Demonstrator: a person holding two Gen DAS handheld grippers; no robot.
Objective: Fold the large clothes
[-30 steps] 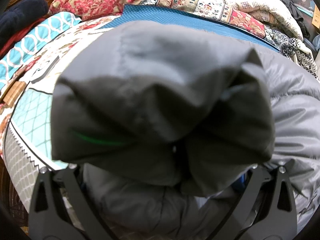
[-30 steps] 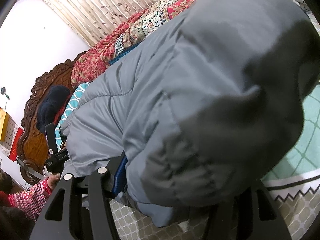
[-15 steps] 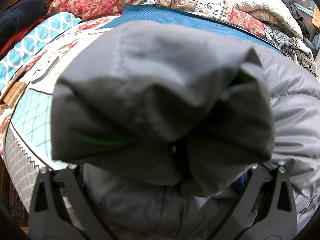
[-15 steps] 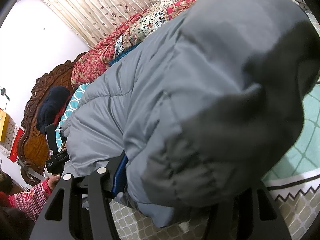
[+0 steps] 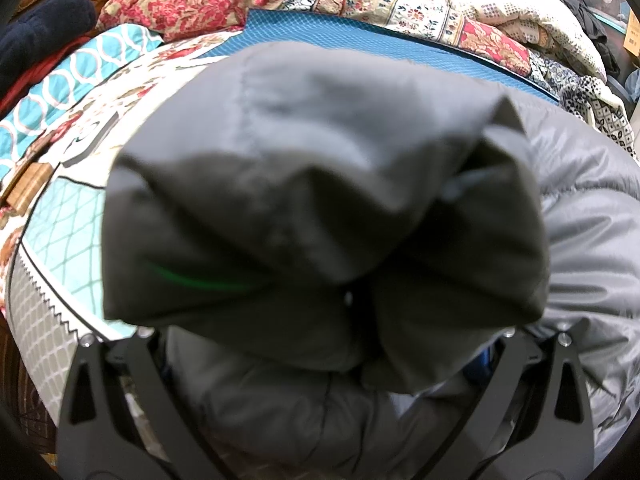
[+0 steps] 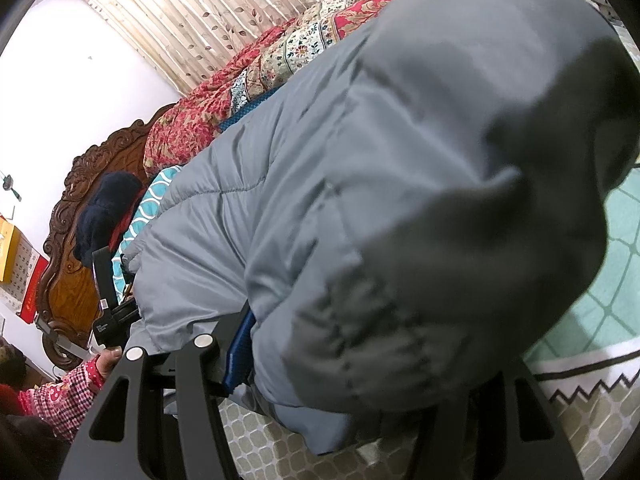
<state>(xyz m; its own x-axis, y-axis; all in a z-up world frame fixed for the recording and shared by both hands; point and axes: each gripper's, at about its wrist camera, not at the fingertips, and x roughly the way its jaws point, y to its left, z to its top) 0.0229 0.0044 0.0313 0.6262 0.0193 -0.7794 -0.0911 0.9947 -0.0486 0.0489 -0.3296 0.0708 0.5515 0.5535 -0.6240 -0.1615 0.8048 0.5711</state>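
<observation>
Both grippers, left gripper (image 5: pixel 320 344) and right gripper (image 6: pixel 340 364), are clamping bunched grey puffer jacket (image 6: pixel 360 160) at frame centre, presumably carrying the fold over.

Grey quilted jacket (image 6: pixel 360 184), red floral quilt (image 5: pixel 224 4)

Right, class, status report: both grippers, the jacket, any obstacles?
Left gripper: buried in grey puffer jacket, grip unconfirmed. Right gripper: same. Jacket bunched on the bedspread. Nothing obstructing.
</observation>
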